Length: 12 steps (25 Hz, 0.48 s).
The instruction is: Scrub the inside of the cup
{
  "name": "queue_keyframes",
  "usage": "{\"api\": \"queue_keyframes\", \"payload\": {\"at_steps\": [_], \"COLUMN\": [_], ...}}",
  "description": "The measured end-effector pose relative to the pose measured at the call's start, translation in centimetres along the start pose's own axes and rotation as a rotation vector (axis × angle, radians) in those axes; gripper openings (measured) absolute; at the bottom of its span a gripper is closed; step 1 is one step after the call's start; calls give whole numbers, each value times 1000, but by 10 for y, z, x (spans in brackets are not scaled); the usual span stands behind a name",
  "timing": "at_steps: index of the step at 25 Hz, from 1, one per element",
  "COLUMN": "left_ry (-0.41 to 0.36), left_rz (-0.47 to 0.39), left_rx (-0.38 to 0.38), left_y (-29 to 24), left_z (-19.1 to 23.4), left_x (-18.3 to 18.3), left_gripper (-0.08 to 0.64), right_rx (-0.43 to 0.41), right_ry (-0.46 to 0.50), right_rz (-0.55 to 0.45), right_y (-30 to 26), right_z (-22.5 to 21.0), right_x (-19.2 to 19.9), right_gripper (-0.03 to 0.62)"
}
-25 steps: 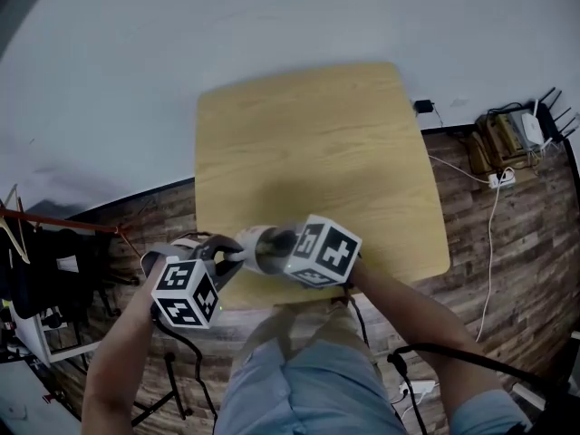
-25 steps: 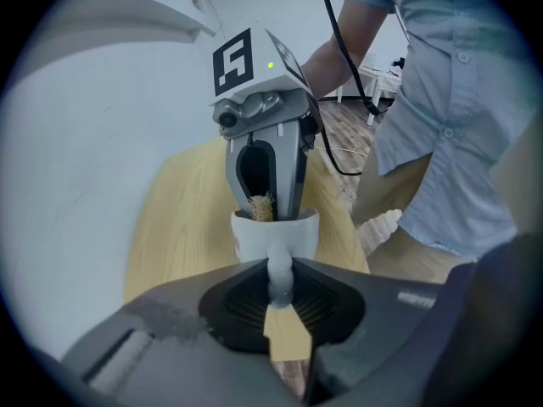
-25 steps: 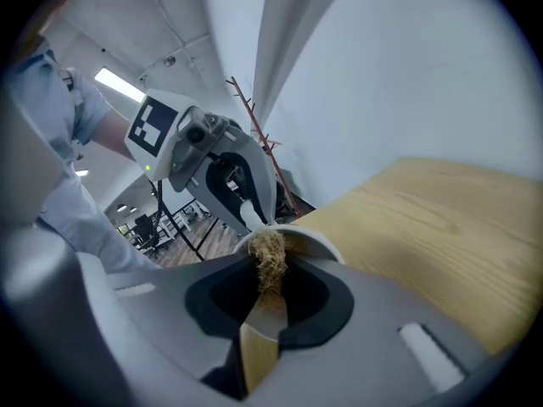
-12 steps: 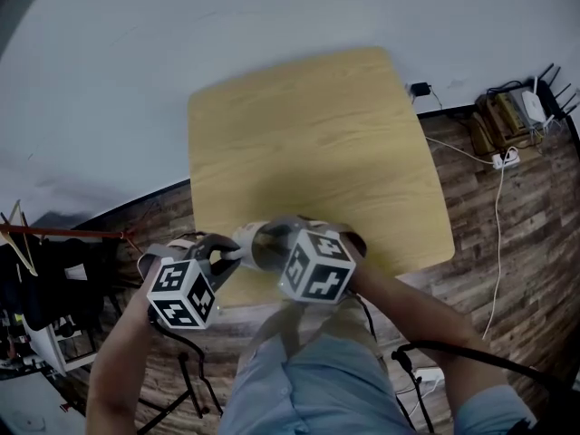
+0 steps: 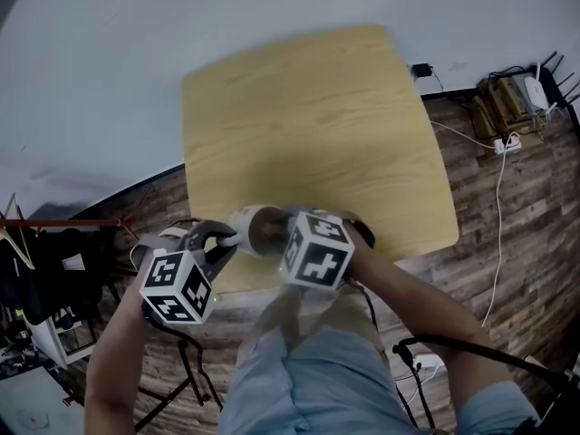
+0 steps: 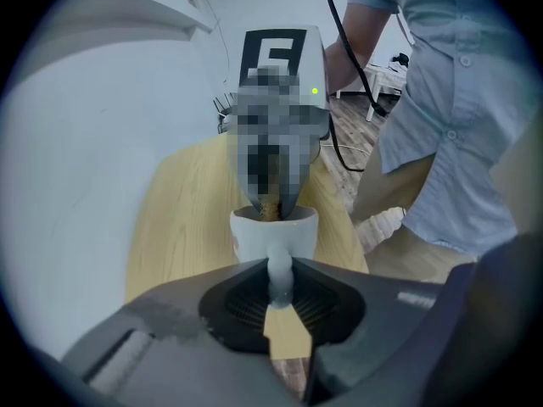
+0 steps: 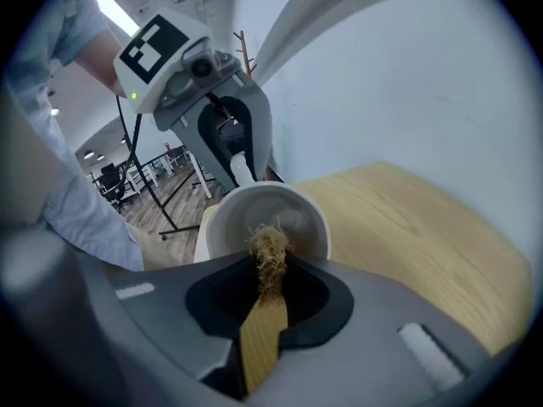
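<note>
The left gripper (image 6: 280, 288) had its fingers clamped on the handle of the white cup (image 5: 252, 228). The cup was held tilted over the counter's (image 5: 308, 125) near edge. The right gripper (image 7: 268, 288) had its fingers clamped on a wooden brush (image 7: 261, 333), with the bristles in the cup's mouth.

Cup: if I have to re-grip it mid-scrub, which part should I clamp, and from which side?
Clamp the cup by its handle, coming from the handle side, as the left gripper does now. The loop juts out from the smooth round wall, narrow enough for the jaws to pinch, and gripping there leaves the tilted mouth free for the brush in the right gripper.
</note>
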<state>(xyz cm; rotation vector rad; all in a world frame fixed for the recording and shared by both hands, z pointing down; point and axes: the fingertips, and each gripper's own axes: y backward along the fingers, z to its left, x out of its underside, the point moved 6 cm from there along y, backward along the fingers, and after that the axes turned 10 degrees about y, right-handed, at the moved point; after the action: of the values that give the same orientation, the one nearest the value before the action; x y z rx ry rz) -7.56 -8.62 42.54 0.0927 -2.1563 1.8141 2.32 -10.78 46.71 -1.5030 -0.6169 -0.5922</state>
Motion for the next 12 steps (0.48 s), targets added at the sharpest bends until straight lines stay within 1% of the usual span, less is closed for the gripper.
{"api": "queue_keyframes", "payload": {"at_steps": [3,6,9,12], "left_ry": [-9,-10,-2,-7], "left_rz": [4,5,4,8], "left_rx": [-7,-7,-1,4], "left_y": [-1,-3,-4,-5], "left_z": [-1,-1,0,-1], "left_x": [-1,-2,-3,-4], "left_gripper": [67,67,67,67], "right_rx": [-82,-139,-178,-179], "right_ry": [-82,-168,-196,-211], "right_rz": [-6,-30,-83,-135], "right_y": [-4,-4,-3,0], "right_z": [3,3,6,6], "right_x": [1,1,-6,-14], "right_gripper": [58,57,58,58]}}
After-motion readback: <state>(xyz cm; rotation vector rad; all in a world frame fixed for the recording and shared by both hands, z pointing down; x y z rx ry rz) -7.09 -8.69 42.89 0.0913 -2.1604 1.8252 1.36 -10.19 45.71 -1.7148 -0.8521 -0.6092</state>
